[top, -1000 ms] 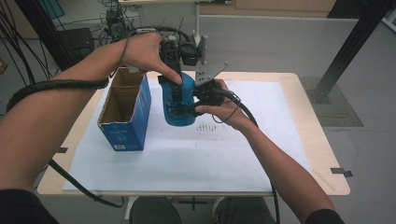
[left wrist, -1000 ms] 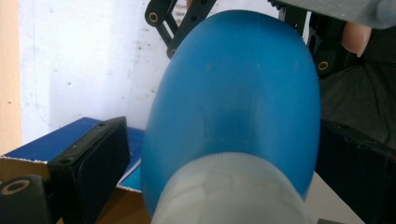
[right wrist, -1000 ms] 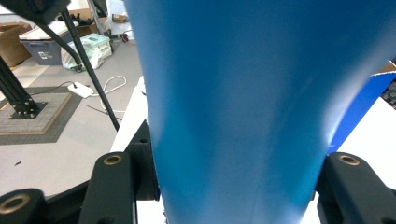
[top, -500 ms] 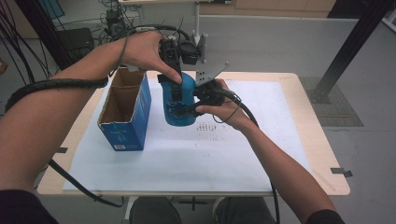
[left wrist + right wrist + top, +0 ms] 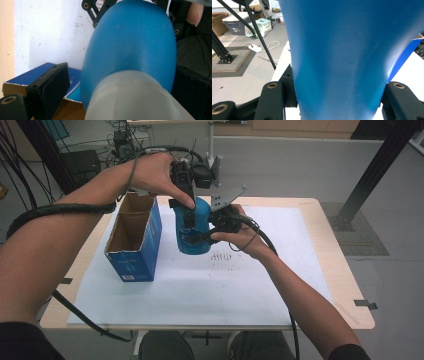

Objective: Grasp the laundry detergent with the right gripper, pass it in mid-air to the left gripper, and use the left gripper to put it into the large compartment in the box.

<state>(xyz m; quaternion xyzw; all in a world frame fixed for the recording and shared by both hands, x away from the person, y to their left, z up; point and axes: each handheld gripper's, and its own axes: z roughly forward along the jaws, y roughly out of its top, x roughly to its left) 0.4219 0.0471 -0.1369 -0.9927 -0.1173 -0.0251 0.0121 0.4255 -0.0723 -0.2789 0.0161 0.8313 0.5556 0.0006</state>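
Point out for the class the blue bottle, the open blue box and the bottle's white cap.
blue bottle (image 5: 194,232), high view, on its lower body.
open blue box (image 5: 141,251), high view, on its blue side wall.
white cap (image 5: 132,100), left gripper view, on the cap's side.

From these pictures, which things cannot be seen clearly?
- Blue bottle cap: high view, hidden by the left tongs and hand.
- Bottle base: right gripper view, cut off by the bottom edge.
- Print on the blue box: high view, too small.
- Box floor: high view, hidden by its walls.
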